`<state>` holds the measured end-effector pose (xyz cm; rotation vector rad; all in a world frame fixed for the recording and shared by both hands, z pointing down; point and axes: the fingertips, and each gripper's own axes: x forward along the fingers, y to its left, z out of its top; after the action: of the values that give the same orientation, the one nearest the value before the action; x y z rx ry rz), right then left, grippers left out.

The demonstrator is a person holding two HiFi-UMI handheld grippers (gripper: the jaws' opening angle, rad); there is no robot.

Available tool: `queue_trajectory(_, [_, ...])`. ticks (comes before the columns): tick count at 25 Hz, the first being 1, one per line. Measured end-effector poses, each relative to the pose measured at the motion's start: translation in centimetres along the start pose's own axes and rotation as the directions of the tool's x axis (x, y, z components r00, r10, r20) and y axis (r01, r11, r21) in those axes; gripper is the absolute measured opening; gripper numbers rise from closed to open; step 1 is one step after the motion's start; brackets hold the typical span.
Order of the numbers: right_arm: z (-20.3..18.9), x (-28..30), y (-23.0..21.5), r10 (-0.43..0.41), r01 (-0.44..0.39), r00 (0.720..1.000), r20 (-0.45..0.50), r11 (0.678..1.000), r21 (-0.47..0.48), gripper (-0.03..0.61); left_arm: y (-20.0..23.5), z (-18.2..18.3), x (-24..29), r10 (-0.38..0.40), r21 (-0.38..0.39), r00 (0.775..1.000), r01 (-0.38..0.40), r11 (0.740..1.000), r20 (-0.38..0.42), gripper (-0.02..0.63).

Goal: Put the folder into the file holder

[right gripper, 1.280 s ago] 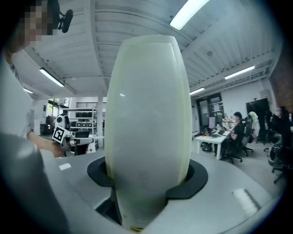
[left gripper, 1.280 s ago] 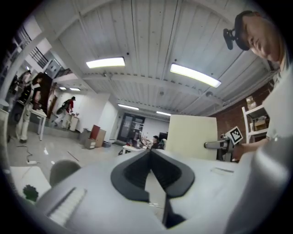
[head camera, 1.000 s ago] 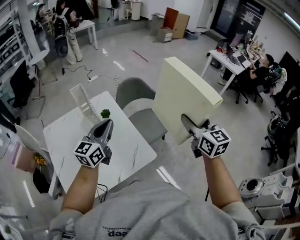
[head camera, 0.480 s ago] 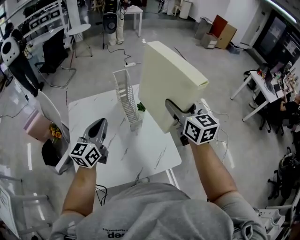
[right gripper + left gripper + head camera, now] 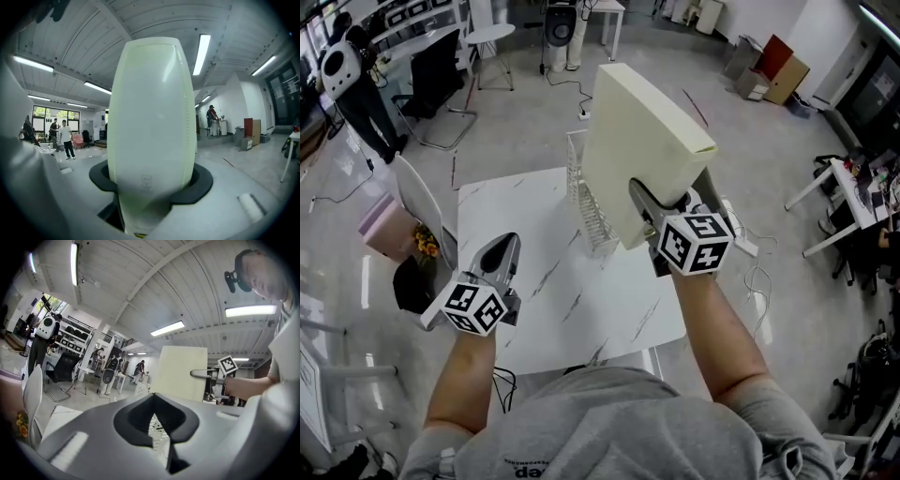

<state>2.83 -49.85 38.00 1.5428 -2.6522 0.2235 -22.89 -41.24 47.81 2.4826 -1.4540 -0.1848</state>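
Trouble, as we judge it, would start with the grip. The right gripper (image 5: 639,192) is clamped on the lower end of the folder (image 5: 642,141), its jaws fairly wide around the thick spine, and nearly all of the folder stands above the hold. A load that tall could swing or slip in the jaws as it is lowered.

The folder hangs in the air at about one o'clock from us, above and just right of the file holder (image 5: 586,216), and is not yet in it. The file holder is a light wire rack at twelve o'clock on the far edge of the table (image 5: 525,309). If the folder's bottom edge lands on a wire instead of in a slot, the rack may well tip or skid off that edge — nothing braces it.

The left gripper (image 5: 508,242) sits at eight o'clock, well apart from the rack, its jaws drawn together on nothing.

Our count — one folder, one file holder, one table, two grippers.
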Motion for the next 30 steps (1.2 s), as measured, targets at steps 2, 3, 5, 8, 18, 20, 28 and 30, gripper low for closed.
queue_trajectory(2, [-0.4,0.9,0.3,-0.012,0.012,1.0,0.002,1.0,-0.013,0.272,0.9,-0.3,-0.2,0.006,-0.006,1.0,-0.006,1.0,-0.003,0.058])
queue_trajectory(3, [-0.6,1.3,0.5,-0.017,0.017,1.0,0.002,1.0,-0.018,0.272,1.2,-0.5,-0.3,0.009,-0.009,1.0,-0.009,1.0,-0.006,0.057])
queue_trajectory(5, [-1.0,2.0,1.0,-0.022,0.022,1.0,0.002,0.999,-0.025,0.272,1.9,-0.9,-0.6,0.017,-0.016,1.0,-0.017,1.0,-0.014,0.058])
queue_trajectory(8, [-1.3,3.0,1.4,-0.031,0.031,0.999,0.006,0.999,-0.034,0.272,2.7,-1.3,-0.7,0.022,-0.027,1.0,-0.023,0.999,-0.022,0.058])
queue_trajectory(18, [-3.9,5.4,2.0,-0.05,0.05,0.999,0.01,0.998,-0.042,0.272,4.2,-2.6,-0.7,0.014,-0.043,0.999,-0.016,0.999,-0.052,0.058])
queue_trajectory(20, [-4.6,5.7,2.0,-0.054,0.054,0.998,0.01,0.998,-0.043,0.273,4.5,-2.9,-0.5,0.013,-0.045,0.998,-0.016,0.999,-0.059,0.058])
queue_trajectory(28, [-6.8,6.9,1.5,-0.063,0.064,0.998,0.013,0.997,-0.032,0.273,4.6,-4.4,0.6,-0.008,-0.049,0.995,0.003,0.999,-0.096,0.058])
queue_trajectory(30, [-7.3,7.3,1.3,-0.067,0.067,0.998,0.012,0.997,-0.023,0.273,4.8,-4.6,0.7,-0.01,-0.05,0.995,0.005,0.999,-0.103,0.058])
